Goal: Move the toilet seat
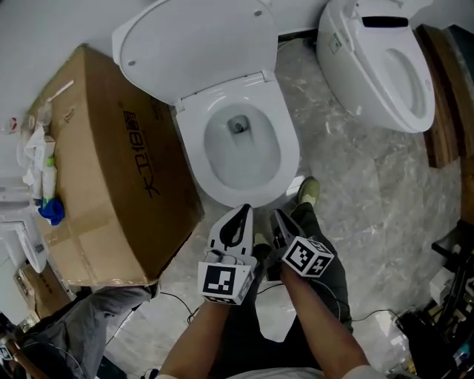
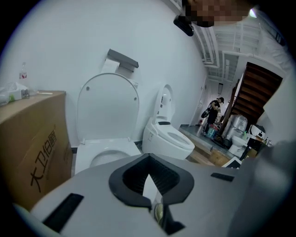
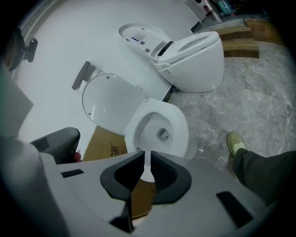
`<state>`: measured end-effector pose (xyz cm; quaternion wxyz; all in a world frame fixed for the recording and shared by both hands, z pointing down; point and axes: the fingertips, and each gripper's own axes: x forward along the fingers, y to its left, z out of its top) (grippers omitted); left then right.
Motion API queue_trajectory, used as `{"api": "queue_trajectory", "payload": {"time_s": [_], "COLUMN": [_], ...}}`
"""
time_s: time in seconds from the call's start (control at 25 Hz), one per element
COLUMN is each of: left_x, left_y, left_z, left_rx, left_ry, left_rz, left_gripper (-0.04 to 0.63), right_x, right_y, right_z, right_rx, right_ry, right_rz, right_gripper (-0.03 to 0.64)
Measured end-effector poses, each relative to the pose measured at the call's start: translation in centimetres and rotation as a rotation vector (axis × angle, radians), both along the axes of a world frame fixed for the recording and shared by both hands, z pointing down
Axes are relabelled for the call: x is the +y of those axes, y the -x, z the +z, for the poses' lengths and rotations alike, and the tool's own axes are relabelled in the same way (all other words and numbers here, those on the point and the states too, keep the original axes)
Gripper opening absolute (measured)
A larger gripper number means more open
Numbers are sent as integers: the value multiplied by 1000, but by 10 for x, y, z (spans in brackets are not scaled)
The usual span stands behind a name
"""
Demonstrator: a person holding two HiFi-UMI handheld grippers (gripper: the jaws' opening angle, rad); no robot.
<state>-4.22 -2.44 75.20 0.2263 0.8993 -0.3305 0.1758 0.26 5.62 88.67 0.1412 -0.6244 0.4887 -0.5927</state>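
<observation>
**Ann:** Where is the seat point(image 1: 194, 44)?

**Ben:** It is up. It stands over the bowl point(image 1: 289, 152) and leans back on the wall point(image 1: 59, 22). I cannot tell if a ring lies flat on the bowl too.

**Ann:** Is a claw holding it?

**Ben:** No. Both are well apart from it, low down by the person's legs, in front of the bowl. The left claw point(image 1: 246, 210) is closed, tips together, with nothing in it. The right claw point(image 1: 276, 215) has a thin gap between its jaws, and nothing in it either.

**Ann:** What else is near?

**Ben:** A big brown box point(image 1: 111, 170) sits just beside the bowl on the left. 1 more toilet point(image 1: 378, 66) stands to the right. 1 green shoe point(image 1: 308, 191) is on the floor point(image 1: 355, 185) by the bowl.

**Ann:** So which step is this?

**Ben:** I think it is a gap between moves. The seat is all the way up and no claw is on it. Maybe the lifting is done. Or maybe bringing it down has not begun.

**Ann:** What does the next move need?

**Ben:** If the seat goes down, 1 claw must reach over the bowl to the seat's top edge. It must open wider, pinch that edge, and tip the seat forward slowly so it does not bang.
</observation>
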Motion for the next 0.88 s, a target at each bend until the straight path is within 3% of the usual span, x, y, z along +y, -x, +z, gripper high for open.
{"api": "queue_trajectory", "payload": {"time_s": [0.2,0.52,0.88], "left_x": [3,1,0], "left_y": [-6,-2,0], "left_z": [36,65,76], "left_rx": [-17,-42,-49], "left_ry": [19,25,48], "left_rz": [6,16,33], "left_gripper": [8,8,8], "right_x": [1,0,-14], "right_y": [4,12,14], "right_z": [60,118,131], "right_rx": [-61,-183,-235], "right_ry": [58,108,106], "right_rz": [18,104,112], "right_gripper": [108,121,118]}}
